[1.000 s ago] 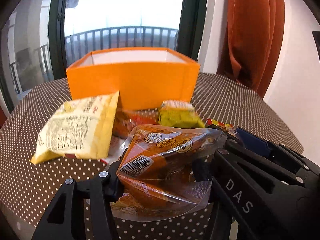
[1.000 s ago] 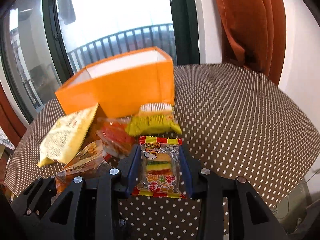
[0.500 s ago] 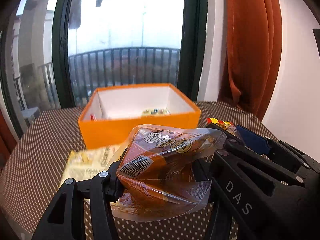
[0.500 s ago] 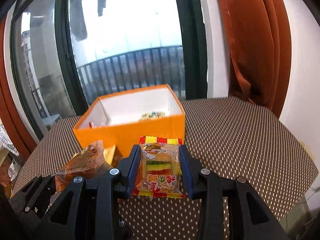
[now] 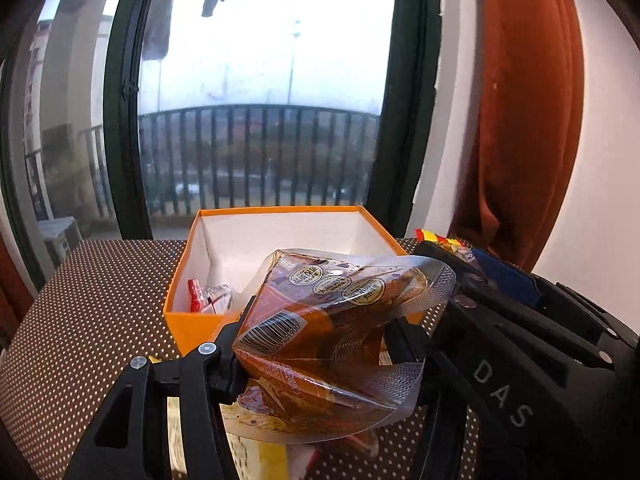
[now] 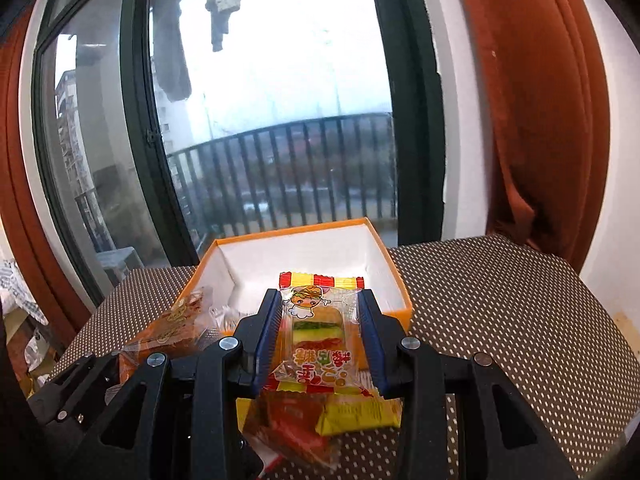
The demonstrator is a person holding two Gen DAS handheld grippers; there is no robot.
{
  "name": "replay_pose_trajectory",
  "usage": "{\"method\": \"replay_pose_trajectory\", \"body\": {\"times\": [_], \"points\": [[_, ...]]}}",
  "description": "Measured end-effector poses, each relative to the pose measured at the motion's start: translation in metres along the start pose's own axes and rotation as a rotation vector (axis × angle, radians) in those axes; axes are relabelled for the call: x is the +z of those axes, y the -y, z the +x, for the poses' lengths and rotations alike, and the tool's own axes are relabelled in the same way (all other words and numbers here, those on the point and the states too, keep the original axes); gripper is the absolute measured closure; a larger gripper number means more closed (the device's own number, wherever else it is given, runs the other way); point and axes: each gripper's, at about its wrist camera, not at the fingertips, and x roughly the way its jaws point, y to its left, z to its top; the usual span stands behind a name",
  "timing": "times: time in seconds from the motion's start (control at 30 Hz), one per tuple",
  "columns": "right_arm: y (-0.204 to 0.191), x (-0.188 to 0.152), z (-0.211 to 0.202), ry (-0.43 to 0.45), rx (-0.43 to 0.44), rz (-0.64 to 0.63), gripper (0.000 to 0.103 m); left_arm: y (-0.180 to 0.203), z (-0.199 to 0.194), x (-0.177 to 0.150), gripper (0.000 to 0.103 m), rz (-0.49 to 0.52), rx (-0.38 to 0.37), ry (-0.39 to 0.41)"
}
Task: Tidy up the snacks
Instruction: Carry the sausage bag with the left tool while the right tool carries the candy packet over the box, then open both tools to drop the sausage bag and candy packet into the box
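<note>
Jaws grip snacks; orange box holds small packets.

The bench, covered in brown cloth with white dots, fills the lower frame. An open orange box is set at centre. Below it, red and yellow-green packets are seen lying on the cloth.

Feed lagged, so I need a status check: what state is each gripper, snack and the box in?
Left gripper: shut on orange snack pack, lifted.
Right gripper: shut on burger gummy packet, lifted.
Orange box: open, some snacks inside.
Yellow packet: lying on table.
</note>
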Motion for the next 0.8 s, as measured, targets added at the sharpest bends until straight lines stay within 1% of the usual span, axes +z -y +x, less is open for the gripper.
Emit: {"method": "replay_pose_trajectory", "body": {"times": [0.23,0.33,0.4,0.53,0.63,0.8], "points": [[-0.010,0.021,0.043,-0.002,0.035,0.002,0.061,-0.022,0.035,0.030,0.044,0.005,0.043,0.010],[-0.016,0.029,0.066,-0.007,0.042,0.005,0.061,-0.030,0.057,0.043,0.044,0.019,0.076,0.011],[-0.019,0.032,0.084,-0.019,0.046,0.012,0.061,-0.036,0.076,0.050,0.044,0.020,0.089,-0.004],[-0.015,0.034,0.115,-0.040,0.043,0.020,0.061,-0.043,0.108,0.056,0.043,0.015,0.104,-0.036],[-0.012,0.030,0.138,-0.066,0.034,0.027,0.061,-0.049,0.134,0.058,0.043,0.005,0.114,-0.067],[-0.015,0.023,0.173,-0.081,-0.029,-0.007,0.061,-0.063,0.179,0.052,0.042,-0.020,0.123,-0.179]]}}
